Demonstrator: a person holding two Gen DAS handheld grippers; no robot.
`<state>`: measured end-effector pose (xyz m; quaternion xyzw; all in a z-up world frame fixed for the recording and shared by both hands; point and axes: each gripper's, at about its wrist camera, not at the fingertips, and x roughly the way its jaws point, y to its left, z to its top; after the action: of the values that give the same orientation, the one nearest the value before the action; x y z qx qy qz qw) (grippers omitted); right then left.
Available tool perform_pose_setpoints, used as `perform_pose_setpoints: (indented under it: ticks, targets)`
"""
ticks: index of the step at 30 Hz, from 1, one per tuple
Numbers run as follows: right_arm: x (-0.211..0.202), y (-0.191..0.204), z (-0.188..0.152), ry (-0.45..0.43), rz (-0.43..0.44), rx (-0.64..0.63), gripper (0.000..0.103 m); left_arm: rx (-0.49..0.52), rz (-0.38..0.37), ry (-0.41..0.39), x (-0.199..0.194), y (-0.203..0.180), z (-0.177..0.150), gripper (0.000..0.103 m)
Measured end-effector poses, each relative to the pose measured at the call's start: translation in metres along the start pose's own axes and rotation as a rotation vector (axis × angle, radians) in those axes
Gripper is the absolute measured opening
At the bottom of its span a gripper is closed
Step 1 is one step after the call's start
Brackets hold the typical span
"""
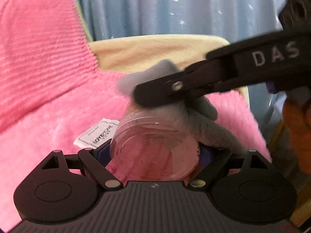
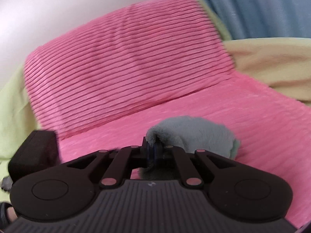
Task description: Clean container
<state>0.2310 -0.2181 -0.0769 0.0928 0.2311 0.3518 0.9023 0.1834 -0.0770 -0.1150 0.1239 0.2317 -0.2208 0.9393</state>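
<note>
The left gripper clamps a clear, smooth plastic container between its blue-padded fingers, the round base turned toward the camera and the cylinder lying on its side, pointing away. A printed label wraps its far end. Just beyond, the right gripper comes in from the right, its black jaws pinched tight on a fluffy grey cloth pressed against the container's far upper side; the cloth's tail hangs down the container's right flank. Below and around both lies a fuzzy pink ribbed blanket with a white tag, left of the container. Behind are a cream blanket and pale blue curtain.
</note>
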Motion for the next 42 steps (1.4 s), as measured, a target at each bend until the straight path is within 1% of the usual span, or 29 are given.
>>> perform_pose_setpoints:
  ticks: [2,4,5,6,9,11,12,15,17,20,22,24,29,35,39,42]
  targets:
    - [0.000,-0.007,0.003,-0.013,-0.026,0.008,0.003,0.090,0.030,-0.002,0.001,-0.012,0.000,0.086]
    - [-0.001,-0.014,0.007,-0.045,-0.097,0.031,0.002,0.170,0.059,-0.004,0.000,-0.024,-0.003,0.086]
    - [-0.002,-0.020,0.008,-0.060,-0.127,0.041,0.002,0.184,0.065,-0.004,0.002,-0.025,-0.001,0.086]
    - [-0.003,-0.024,0.008,-0.069,-0.140,0.054,0.002,0.180,0.064,-0.004,0.002,-0.024,-0.001,0.086]
    - [-0.006,-0.027,0.006,-0.077,-0.137,0.060,0.002,0.110,0.031,0.000,0.002,-0.015,0.001,0.087]
    - [-0.008,-0.026,0.006,-0.077,-0.141,0.046,0.002,0.005,-0.023,-0.001,-0.001,-0.005,0.002,0.091]
    - [-0.009,-0.026,0.005,-0.077,-0.141,0.046,0.002,-0.049,-0.050,-0.002,-0.002,0.001,0.002,0.092]
    - [-0.010,-0.027,0.006,-0.079,-0.145,0.045,0.002,-0.205,-0.103,0.010,0.002,0.018,0.000,0.091]
    - [-0.010,-0.025,0.005,-0.081,-0.163,0.025,0.002,-0.261,-0.136,0.018,0.005,0.028,-0.002,0.087]
    - [-0.009,-0.022,0.004,-0.083,-0.189,-0.001,0.002,-0.253,-0.130,0.012,0.005,0.026,-0.002,0.087]
    - [-0.009,-0.020,0.004,-0.081,-0.181,0.011,0.003,-0.240,-0.122,0.009,0.005,0.026,-0.002,0.086]
    - [-0.009,-0.020,0.004,-0.081,-0.175,0.020,0.003,-0.201,-0.097,0.008,0.007,0.025,-0.003,0.086]
    - [-0.008,-0.021,0.003,-0.084,-0.160,0.034,0.003,-0.031,-0.020,0.020,0.005,0.009,-0.001,0.086]
    - [-0.006,-0.022,0.003,-0.089,-0.144,0.051,0.002,0.060,0.011,0.020,0.008,-0.004,0.000,0.086]
    - [-0.005,-0.022,0.002,-0.092,-0.132,0.063,0.002,0.037,-0.009,0.014,0.007,0.000,0.000,0.086]
    - [-0.004,-0.023,0.002,-0.094,-0.124,0.071,0.002,-0.099,-0.075,-0.012,0.001,0.015,0.000,0.086]
